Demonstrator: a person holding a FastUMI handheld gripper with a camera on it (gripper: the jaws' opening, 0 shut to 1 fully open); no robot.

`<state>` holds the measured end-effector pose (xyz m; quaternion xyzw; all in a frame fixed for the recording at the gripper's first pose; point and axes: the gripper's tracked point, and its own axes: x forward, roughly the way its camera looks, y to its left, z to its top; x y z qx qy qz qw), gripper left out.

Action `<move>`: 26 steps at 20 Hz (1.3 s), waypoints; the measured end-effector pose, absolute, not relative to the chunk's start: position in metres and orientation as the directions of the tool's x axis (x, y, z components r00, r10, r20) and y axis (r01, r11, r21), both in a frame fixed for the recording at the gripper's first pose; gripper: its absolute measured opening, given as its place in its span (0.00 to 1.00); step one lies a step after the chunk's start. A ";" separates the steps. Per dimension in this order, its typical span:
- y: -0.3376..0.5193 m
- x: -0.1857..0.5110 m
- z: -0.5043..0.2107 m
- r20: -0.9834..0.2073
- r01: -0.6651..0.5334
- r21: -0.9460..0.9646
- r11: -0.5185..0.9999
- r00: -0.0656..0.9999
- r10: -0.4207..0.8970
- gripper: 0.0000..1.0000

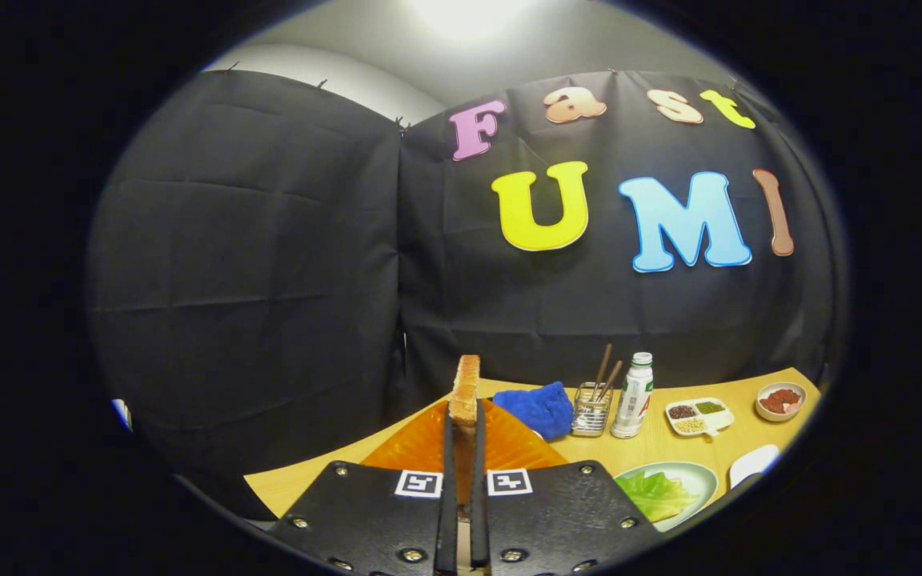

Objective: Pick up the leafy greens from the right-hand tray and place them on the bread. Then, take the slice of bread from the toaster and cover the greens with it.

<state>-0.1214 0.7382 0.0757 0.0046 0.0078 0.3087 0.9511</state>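
My gripper (pixel 462 432) is shut on a toasted bread slice (pixel 466 390), which stands on edge between the two black fingers (pixel 448 480) and sticks out beyond their tips. The slice hangs over an orange tray (pixel 417 444) on the wooden table (pixel 673 448). To the right of the fingers a pale green plate (pixel 697 476) holds leafy greens (pixel 653 494). The fingers hide most of the orange tray's near part.
Beyond the tray lies a blue cloth (pixel 539 408). A wire holder with chopsticks (pixel 593 404), a white bottle (pixel 634 396), a divided dish of grains (pixel 698 416) and a small bowl of red food (pixel 781 400) line the table's back. A white object (pixel 753 464) sits by the plate.
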 end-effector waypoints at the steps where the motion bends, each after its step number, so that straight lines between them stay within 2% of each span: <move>1: 0.735 -0.121 0.080 -0.006 -0.587 0.009 0.809 0.809 0.587 0.07; 8: 0.680 -0.115 0.083 -0.015 -0.566 -0.022 0.824 0.824 0.566 0.06; 18: 0.582 -0.079 0.041 -0.074 -0.438 -0.012 0.899 0.897 0.436 0.06; 26: 0.551 -0.059 0.011 -0.112 -0.374 -0.007 0.928 0.922 0.371 0.06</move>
